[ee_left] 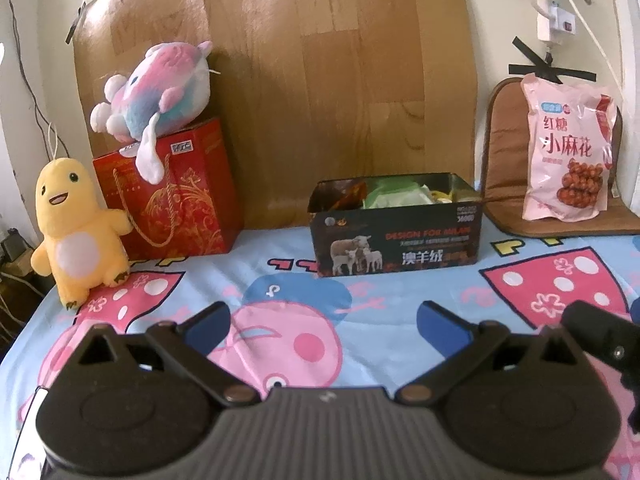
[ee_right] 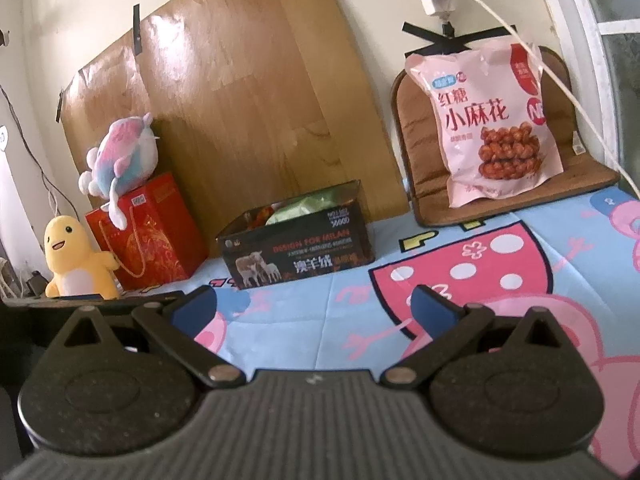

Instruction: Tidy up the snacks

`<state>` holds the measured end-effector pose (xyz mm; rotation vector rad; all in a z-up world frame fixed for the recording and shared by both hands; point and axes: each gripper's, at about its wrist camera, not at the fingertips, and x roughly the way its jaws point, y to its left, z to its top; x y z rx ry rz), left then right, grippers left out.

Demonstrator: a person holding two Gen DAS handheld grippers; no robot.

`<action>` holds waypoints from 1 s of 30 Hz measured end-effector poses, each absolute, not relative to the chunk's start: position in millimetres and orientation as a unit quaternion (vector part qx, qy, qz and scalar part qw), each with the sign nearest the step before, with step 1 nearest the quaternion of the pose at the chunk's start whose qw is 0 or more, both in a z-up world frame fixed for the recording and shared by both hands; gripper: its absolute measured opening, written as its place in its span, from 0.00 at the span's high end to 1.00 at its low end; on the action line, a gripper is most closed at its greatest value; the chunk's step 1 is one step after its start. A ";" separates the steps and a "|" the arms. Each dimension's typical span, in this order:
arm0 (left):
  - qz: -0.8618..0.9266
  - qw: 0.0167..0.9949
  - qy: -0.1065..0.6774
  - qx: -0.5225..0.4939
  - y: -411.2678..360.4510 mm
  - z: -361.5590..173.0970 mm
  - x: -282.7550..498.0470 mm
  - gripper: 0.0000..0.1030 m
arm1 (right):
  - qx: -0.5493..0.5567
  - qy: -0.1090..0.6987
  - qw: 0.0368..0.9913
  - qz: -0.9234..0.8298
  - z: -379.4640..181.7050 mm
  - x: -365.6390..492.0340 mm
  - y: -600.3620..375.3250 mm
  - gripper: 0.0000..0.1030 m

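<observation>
A black open box (ee_left: 396,236) with sheep pictures stands on the cartoon sheet and holds several snack packets (ee_left: 396,194); it also shows in the right wrist view (ee_right: 298,248). A large pink snack bag (ee_left: 568,148) leans upright on a brown cushion at the right (ee_right: 492,120). My left gripper (ee_left: 324,326) is open and empty, low over the sheet in front of the box. My right gripper (ee_right: 314,310) is open and empty, to the right of the left one, well short of the box and the bag.
A red gift bag (ee_left: 176,196) with a pink-blue plush (ee_left: 160,88) on top stands at the left, a yellow plush (ee_left: 76,232) beside it. A wooden board (ee_left: 312,80) leans on the wall. Cables and a power strip (ee_left: 556,4) hang at the upper right.
</observation>
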<state>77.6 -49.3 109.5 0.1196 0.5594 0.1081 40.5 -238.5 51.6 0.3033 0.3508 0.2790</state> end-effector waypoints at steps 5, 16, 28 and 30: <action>0.055 0.959 0.271 0.061 -53.2 113.8 77.3 0.00 | 0.149 0.166 0.965 0.137 54.9 39.4 -241.9 0.00; 0.056 0.959 0.268 0.070 -57.7 116.6 75.7 0.00 | 0.157 0.163 0.965 0.135 54.7 37.4 -246.7 0.00; 0.059 0.963 0.254 0.067 -57.1 121.3 72.7 0.00 | 0.159 0.156 0.965 0.136 56.4 34.5 -247.7 0.00; 0.059 0.963 0.253 0.067 -56.9 121.3 72.3 0.00 | 0.159 0.156 0.965 0.136 56.2 34.6 -247.9 0.00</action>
